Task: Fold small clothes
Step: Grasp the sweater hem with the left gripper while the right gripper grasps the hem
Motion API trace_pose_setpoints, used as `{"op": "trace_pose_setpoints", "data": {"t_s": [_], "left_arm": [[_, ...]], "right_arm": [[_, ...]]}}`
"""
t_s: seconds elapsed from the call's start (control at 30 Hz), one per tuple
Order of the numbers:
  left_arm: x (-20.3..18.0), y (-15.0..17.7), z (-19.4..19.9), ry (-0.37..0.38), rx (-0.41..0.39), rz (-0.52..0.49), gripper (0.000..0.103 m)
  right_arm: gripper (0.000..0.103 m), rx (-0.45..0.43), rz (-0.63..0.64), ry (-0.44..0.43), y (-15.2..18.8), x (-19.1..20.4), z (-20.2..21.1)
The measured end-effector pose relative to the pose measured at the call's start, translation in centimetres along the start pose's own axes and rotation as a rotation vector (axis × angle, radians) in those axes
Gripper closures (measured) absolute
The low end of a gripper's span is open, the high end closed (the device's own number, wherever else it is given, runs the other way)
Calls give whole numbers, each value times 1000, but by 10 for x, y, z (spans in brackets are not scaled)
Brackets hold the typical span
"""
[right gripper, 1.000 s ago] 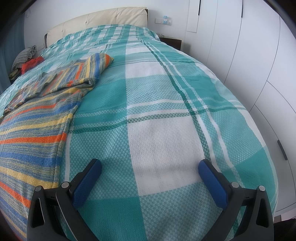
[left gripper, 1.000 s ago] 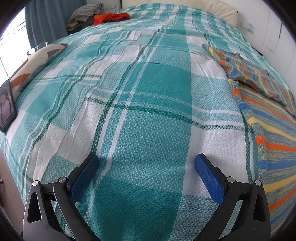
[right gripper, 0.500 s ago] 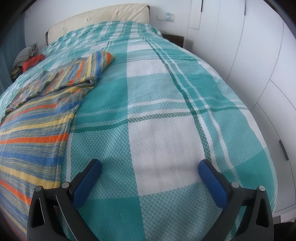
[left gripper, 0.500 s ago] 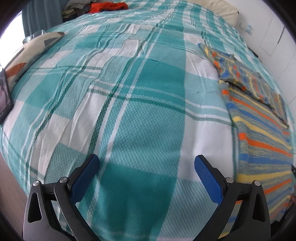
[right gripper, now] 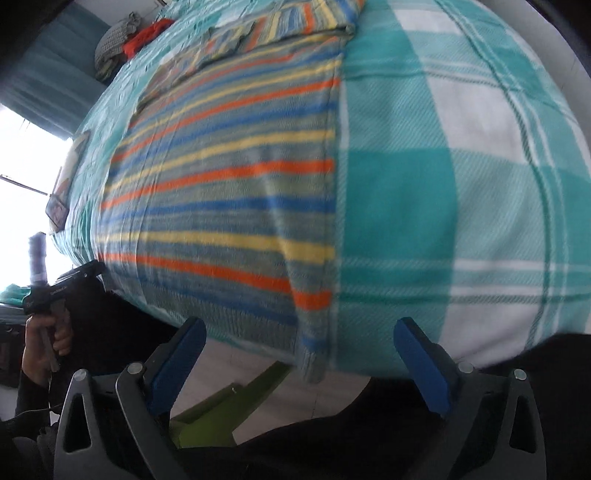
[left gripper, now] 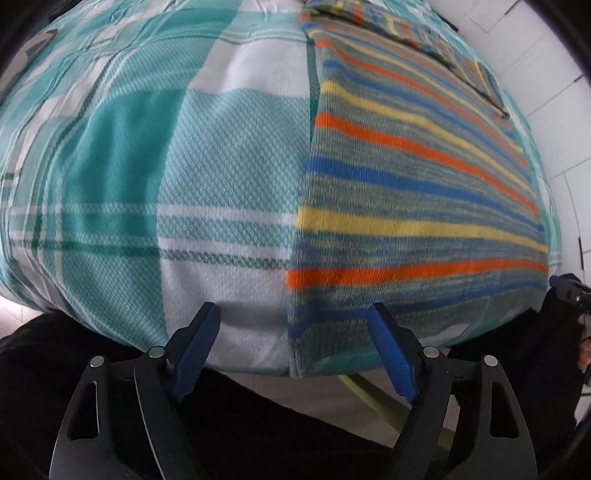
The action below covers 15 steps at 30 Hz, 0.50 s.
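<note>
Bed (left gripper: 122, 155) fills both views, covered by a teal-and-white plaid bedspread (right gripper: 461, 192). White wardrobe panels (left gripper: 565, 122) are seen at the right edge of the left wrist view; bright window (right gripper: 18, 155) and teal curtain (right gripper: 55, 74) at the left of the right wrist view.

Striped knit garment (left gripper: 406, 192), orange/blue/yellow bands on grey-green, is laid flat on the bedspread near the foot edge, its hem draped slightly over that edge. A folded-over part is seen at its far end (right gripper: 295, 22). Both views are motion-blurred.

Pile of clothes (right gripper: 125, 40), grey and red, is seen at the far corner of the bed. A flat patterned object (right gripper: 68, 173) lies by the bed's window side; what it is cannot be told. Green item (right gripper: 229, 402) is seen on the floor below the bed edge.

Left gripper (left gripper: 295, 347): jaws spread wide, nothing held, positioned at the bed edge straddling the garment's left side seam. Right gripper (right gripper: 299, 354): jaws spread wide, nothing held, straddling the garment's right bottom corner. No contact with the fabric can be confirmed for either.
</note>
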<state>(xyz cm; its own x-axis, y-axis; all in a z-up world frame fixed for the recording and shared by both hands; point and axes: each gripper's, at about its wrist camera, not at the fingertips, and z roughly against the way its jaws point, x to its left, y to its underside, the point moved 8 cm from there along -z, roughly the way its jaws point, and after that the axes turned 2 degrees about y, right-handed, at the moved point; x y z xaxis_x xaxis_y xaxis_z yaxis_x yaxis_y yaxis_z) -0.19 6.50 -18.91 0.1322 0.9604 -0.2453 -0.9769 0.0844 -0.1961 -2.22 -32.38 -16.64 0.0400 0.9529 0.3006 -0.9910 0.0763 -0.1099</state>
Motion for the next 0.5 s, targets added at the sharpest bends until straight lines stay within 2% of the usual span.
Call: {"op": "trace_pose_setpoints", "data": {"t_s": [0.07, 0.1, 0.13, 0.17, 0.2, 0.23, 0.3, 0.37, 0.5], "left_arm": [[0, 4, -5, 5, 24, 12, 30], [-1, 5, -6, 9, 33, 17, 41], [-1, 6, -8, 14, 40, 21, 59], [-1, 7, -9, 27, 51, 25, 73], [-1, 7, -10, 42, 64, 32, 101], [-1, 8, -9, 48, 68, 40, 100], [1, 6, -2, 63, 63, 47, 101], [1, 0, 13, 119, 45, 77, 101], [2, -43, 57, 257, -52, 145, 101]], "right_arm": [[4, 33, 1, 25, 4, -1, -13], [7, 37, -2, 21, 7, -1, -17], [18, 43, -9, 5, 8, -1, -21], [27, 64, -12, -20, 9, -2, -26], [58, 84, -12, -31, 11, -4, -30], [97, 98, -21, -29, 17, -6, -32], [96, 95, -55, -46, 20, -16, -23], [96, 64, -76, -70, 21, -24, -6], [96, -34, -139, -191, 0, -34, 35]]}}
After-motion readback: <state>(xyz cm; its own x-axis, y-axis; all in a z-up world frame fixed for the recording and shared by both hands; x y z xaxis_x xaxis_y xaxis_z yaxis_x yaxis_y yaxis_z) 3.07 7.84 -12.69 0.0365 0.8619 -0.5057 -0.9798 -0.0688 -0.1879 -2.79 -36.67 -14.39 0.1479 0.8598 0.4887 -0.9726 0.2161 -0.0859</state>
